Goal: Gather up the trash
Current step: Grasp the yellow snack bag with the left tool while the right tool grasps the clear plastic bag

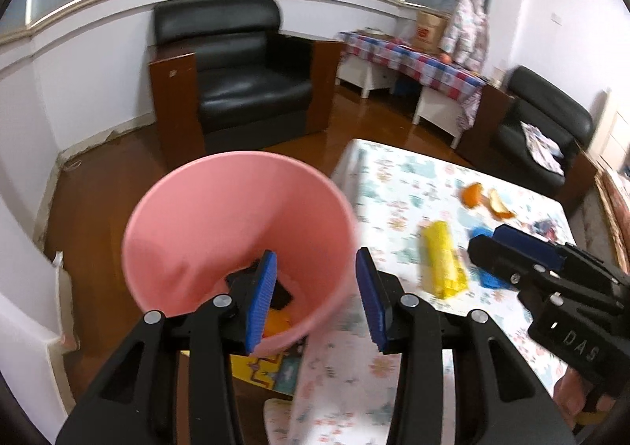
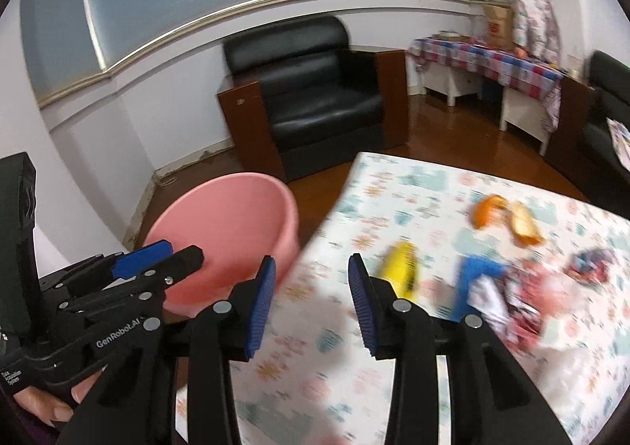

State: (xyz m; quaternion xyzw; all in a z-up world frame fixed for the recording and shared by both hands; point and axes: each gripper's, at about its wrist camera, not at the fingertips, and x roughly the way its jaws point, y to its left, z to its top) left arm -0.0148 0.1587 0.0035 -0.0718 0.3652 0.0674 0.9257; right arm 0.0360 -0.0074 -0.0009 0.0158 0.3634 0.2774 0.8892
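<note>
A pink bin stands on the floor at the table's left edge, with dark and orange trash in its bottom. It also shows in the right wrist view. My left gripper is open and empty over the bin's near rim. My right gripper is open and empty above the table; it shows in the left wrist view. On the floral cloth lie a yellow wrapper, orange peels, a blue piece and crumpled wrappers.
A black armchair stands beyond the bin on the wooden floor. A side table with a checked cloth and a second black chair are at the back right. The left gripper shows at the right wrist view's left.
</note>
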